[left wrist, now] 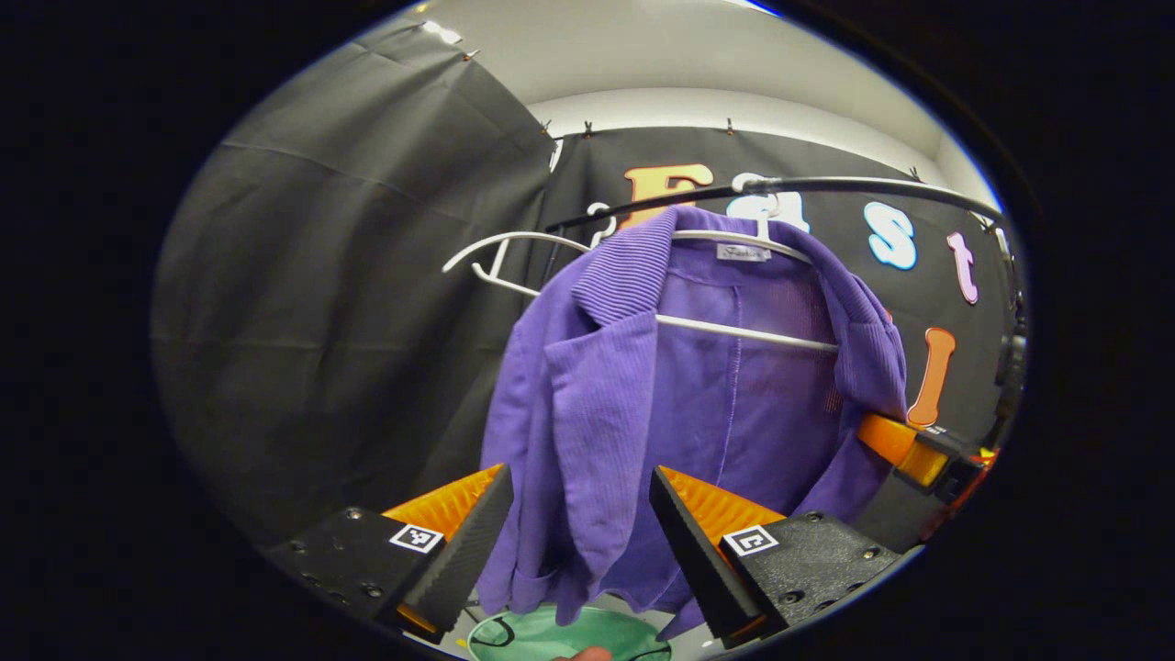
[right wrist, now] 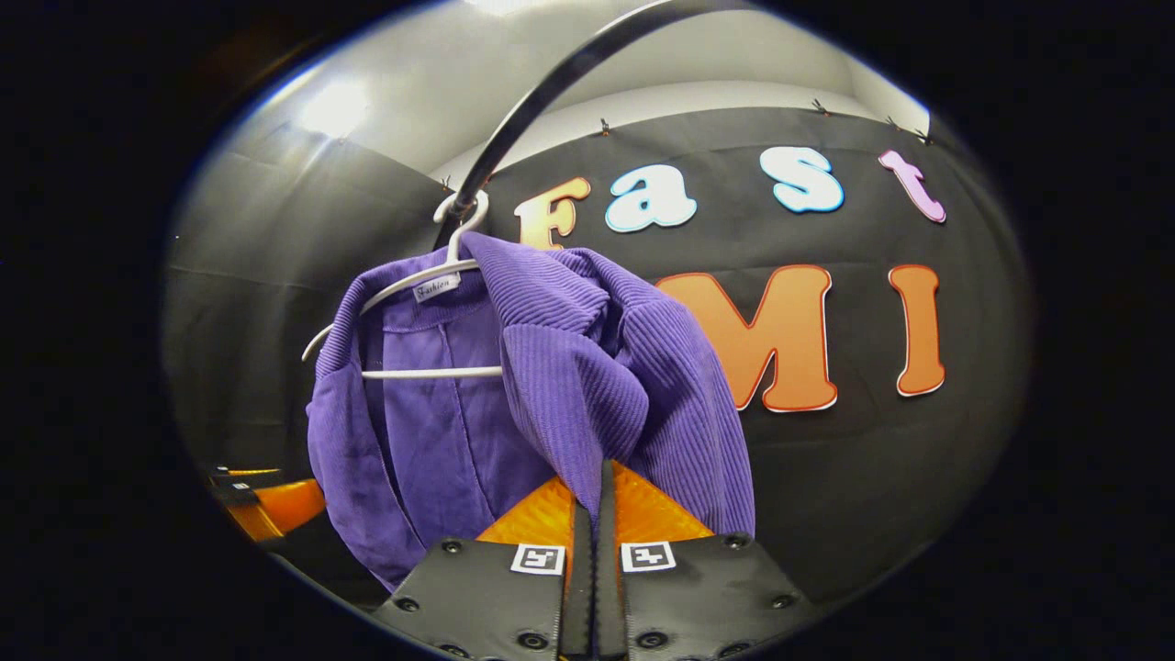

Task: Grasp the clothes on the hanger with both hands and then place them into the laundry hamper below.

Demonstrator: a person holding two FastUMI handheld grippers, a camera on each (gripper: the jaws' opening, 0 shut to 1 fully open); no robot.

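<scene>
On the white hanger (left wrist: 734, 332), above the green hamper (left wrist: 569, 638), a purple ribbed jacket (left wrist: 643, 386) was hung. Its lapel was pinched by the closed right gripper (right wrist: 595, 500); the left gripper (left wrist: 580, 514) was held wide open around the hem. Soft, light cloth was judged best gripped in folds.

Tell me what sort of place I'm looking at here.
Most likely a staged recording booth set up as a laundry corner, not a real home. Black cloth forms the walls, a purple jacket hangs on a white hanger from a rail, and a green hamper sits below.
</scene>
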